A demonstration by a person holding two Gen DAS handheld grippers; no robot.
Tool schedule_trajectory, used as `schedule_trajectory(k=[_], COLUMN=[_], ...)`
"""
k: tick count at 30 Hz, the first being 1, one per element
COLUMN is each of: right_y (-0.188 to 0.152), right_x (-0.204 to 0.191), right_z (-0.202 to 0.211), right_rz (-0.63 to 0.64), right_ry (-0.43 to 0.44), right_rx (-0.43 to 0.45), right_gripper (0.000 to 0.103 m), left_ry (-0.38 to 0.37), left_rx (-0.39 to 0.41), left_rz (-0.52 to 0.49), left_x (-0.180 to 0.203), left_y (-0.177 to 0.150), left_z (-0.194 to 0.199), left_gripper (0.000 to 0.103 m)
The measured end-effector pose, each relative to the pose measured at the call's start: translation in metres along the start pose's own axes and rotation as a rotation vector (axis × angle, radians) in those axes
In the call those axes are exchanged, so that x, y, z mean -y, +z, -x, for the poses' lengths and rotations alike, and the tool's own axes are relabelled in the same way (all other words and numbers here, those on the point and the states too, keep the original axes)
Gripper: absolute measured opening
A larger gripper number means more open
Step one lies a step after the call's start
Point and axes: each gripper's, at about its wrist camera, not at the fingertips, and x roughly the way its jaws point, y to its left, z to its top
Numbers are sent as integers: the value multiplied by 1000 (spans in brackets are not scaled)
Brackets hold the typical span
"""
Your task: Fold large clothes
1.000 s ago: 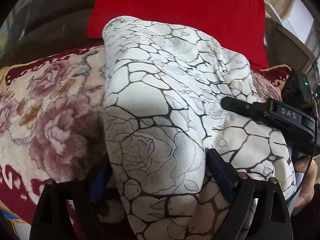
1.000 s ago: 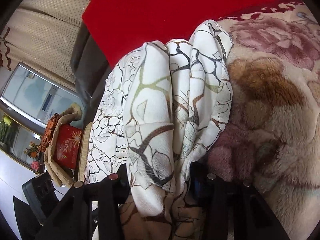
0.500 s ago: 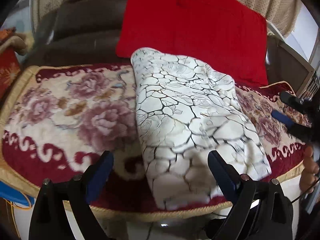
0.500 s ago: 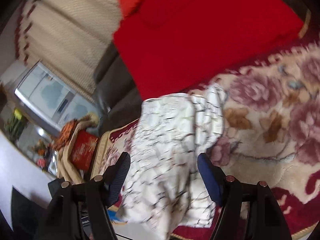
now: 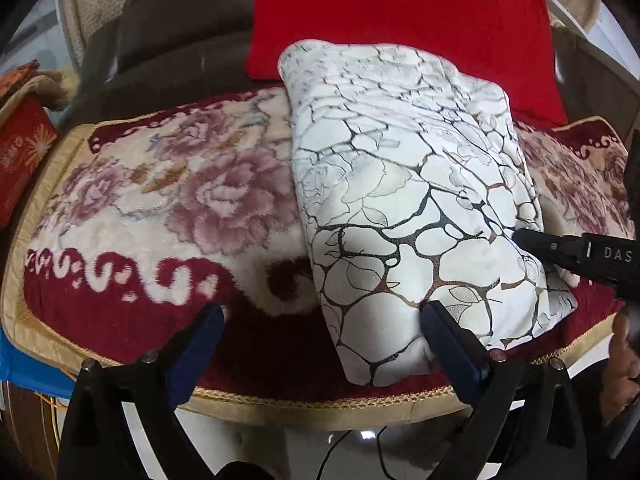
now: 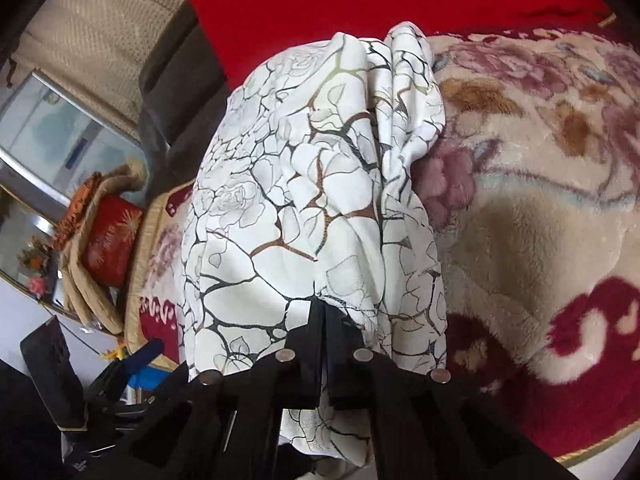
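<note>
The right gripper has its fingers clenched flat together right at the near edge of the white crackle-print garment, though whether any cloth is pinched can't be told. The left gripper fingers are spread wide, released, nothing between them. That garment sits folded on the floral blanket, in front of the red cushion.

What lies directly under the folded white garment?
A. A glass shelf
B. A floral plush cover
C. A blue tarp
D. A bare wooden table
B: the garment rests on the floral plush cover, whose pink roses and maroon border show on both sides of it.
</note>
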Motion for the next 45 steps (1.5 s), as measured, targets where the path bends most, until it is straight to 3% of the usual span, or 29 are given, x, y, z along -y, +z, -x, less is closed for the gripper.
schedule_trajectory(k=[4,9,12,15,20,23,25,31,45], right_y=[-3,-38,-57,-78,-99,-109,-113,-125,-135], right_x=[-22,-77,-97,-113,-130,-143,-148,-162,-174], right_z=[36,95,116,136,164,174,182,202,213], right_rz=[82,329,403,444,462,484,481,516,511], right_ry=[-12,-168,-222,-255,-231,-246,-231,-245,-253], right_rx=[58,171,216,250,280,310,328,415,409], right_gripper=[9,9,9,9,9,32,61,62,62], left_ry=[24,141,187,217,254,292,306,327,330], left_rx=[72,148,185,225,267,300,318,355,398], left_rz=[38,83,86,62,70,101,126,181,203], left_x=[-10,-9,1,13,20,15,10,-2,-1], left_y=[-2,-23,-37,-47,-57,-60,-62,-68,-75], left_z=[38,90,117,142,176,193,205,226,251], left_gripper=[99,99,99,99,99,99,99,99,99])
